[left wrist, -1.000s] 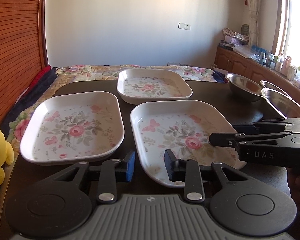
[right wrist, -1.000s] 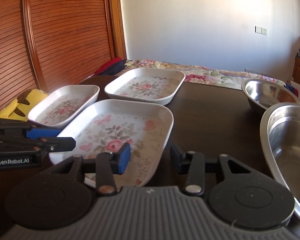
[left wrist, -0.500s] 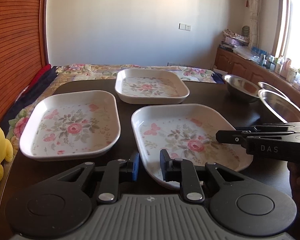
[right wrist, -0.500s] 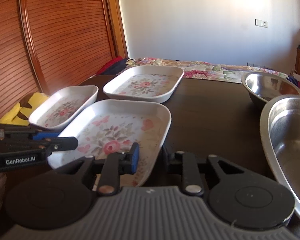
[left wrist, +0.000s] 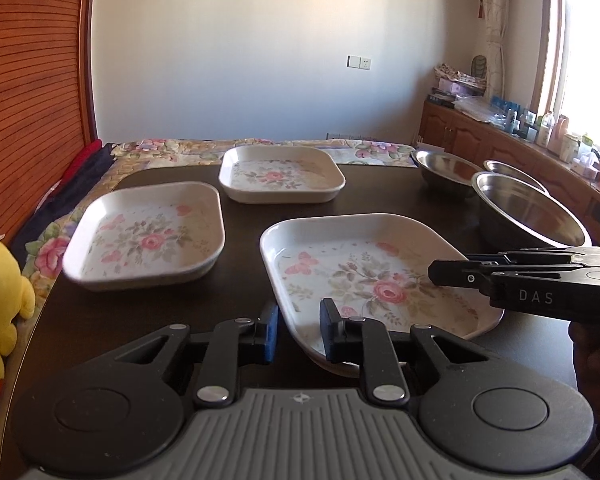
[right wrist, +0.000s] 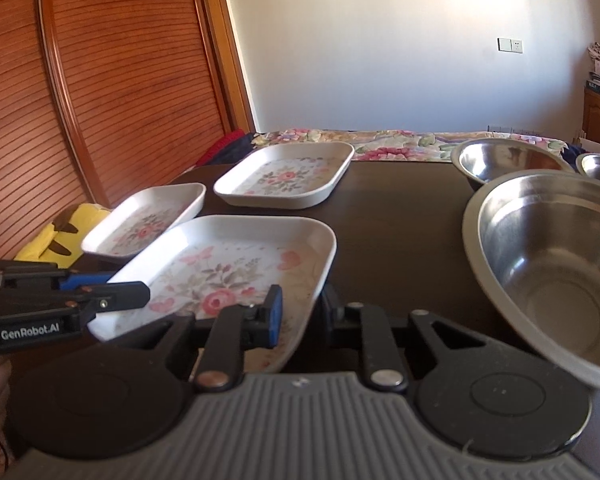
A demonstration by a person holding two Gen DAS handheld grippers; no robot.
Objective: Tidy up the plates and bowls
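the left gripper [left wrist: 298, 330] has its jaws closed down on the near left rim of the closest flowered plate [left wrist: 374, 280], one blue pad outside the rim and the other inside over the plate's floor. the right gripper [right wrist: 300, 316] has just been closing and now pinches the near right rim of that same plate [right wrist: 228, 268], its blue pad on the inside and its dark pad outside the wall. in each view the other gripper reaches in from the side at the plate's edge, with part of a hand showing behind it. the plate looks tipped, its near edge raised off the dark table [left wrist: 244, 276], though whether its far edge still touches the wood cannot be told. ahead and to the left of the left gripper sits a second flowered plate [left wrist: 146, 236], and straight ahead, further off, a third plate [left wrist: 280, 174]. to the right of the right gripper is a large steel bowl [right wrist: 552, 264], with two smaller steel bowls [right wrist: 504, 160] beyond it. a yellow plush toy [left wrist: 0, 292] lies off the table's left edge.
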